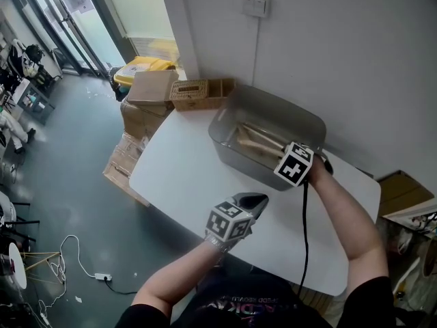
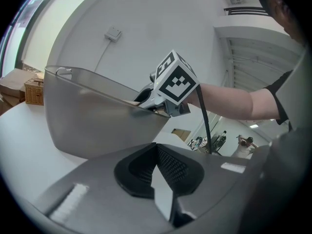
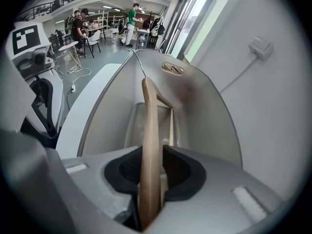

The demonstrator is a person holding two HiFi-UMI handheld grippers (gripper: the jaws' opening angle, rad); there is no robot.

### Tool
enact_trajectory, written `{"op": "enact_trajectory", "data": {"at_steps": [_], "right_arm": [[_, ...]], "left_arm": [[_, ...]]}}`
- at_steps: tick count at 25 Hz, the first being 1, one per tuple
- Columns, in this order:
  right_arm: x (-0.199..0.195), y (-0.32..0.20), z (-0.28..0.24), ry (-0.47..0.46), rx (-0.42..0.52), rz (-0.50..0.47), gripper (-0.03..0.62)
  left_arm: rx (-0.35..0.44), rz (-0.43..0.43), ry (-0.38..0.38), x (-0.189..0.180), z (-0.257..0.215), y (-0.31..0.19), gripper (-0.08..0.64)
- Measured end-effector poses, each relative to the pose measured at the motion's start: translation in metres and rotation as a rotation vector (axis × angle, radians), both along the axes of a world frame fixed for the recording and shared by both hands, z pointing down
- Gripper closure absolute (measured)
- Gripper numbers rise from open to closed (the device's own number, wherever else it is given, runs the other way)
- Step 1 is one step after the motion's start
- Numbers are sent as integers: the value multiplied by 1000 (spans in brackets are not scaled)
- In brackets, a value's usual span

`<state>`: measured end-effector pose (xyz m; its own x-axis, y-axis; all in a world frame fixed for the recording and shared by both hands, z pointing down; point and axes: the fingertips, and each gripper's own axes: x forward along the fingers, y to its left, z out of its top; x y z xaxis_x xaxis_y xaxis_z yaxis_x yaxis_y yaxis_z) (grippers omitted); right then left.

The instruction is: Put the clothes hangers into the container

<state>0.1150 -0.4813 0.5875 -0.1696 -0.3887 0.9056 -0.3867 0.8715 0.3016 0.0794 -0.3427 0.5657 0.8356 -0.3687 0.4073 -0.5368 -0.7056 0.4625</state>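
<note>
Two fingers of your right gripper (image 3: pixel 152 182) pinch a wooden clothes hanger (image 3: pixel 150 116) held on edge. The hanger reaches forward and down into the grey container (image 1: pixel 273 111), which stands on the white worktop (image 1: pixel 177 173). Your left gripper (image 2: pixel 157 172) sits just outside the container's near wall, above the worktop, its fingers pressed together with nothing between them.
</note>
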Motion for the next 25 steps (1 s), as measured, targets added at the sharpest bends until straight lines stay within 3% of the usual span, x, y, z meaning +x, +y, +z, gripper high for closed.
{"op": "enact_trajectory", "data": {"at_steps": [14,21,23,25], "right_arm": [[-5,27,-36,-63,58,35,502],[0,50,-72,-159,168,155,504],[1,60,-83,-212,202,205,586],[2,73,-89,-273,218,271,589]], "left_arm": [[20,38,11,-11,-9,17,557],[45,96,20,-21,-17,33,557],[43,113,20,-24,-18,39,557],[40,132,21,-28,-20,46,557]]}}
